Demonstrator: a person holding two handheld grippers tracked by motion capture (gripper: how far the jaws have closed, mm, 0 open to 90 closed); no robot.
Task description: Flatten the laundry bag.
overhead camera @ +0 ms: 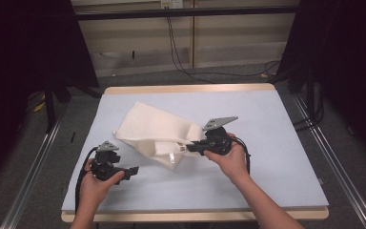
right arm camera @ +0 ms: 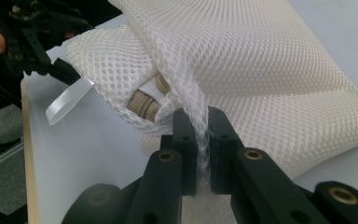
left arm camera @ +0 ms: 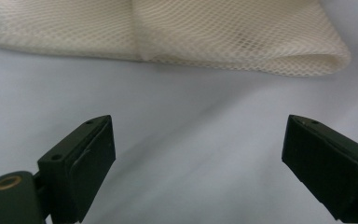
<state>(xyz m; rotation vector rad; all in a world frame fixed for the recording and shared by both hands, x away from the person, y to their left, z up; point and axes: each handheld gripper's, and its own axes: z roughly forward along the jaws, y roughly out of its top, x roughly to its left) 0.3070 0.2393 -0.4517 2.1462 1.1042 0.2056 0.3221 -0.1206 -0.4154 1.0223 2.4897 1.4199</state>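
A white mesh bag (overhead camera: 155, 129) lies on the pale blue table (overhead camera: 267, 171), partly lifted at its near right corner. My right gripper (overhead camera: 190, 147) is shut on a fold of that mesh (right arm camera: 200, 135), pinched between its two black jaws. Beside the pinched fold a beige zipper end (right arm camera: 144, 106) and a white ribbon tag (right arm camera: 67, 100) show. My left gripper (overhead camera: 134, 171) rests low at the table's front left, open, its jaws wide apart with bare table between them. The bag's edge (left arm camera: 242, 60) lies just beyond its fingertips (left arm camera: 86, 158).
A wooden rim (overhead camera: 190, 88) borders the table. Metal rails (overhead camera: 336, 162) run along both sides on the floor, and black cables (overhead camera: 181, 57) trail behind the far edge. Dark curtains stand at left and right.
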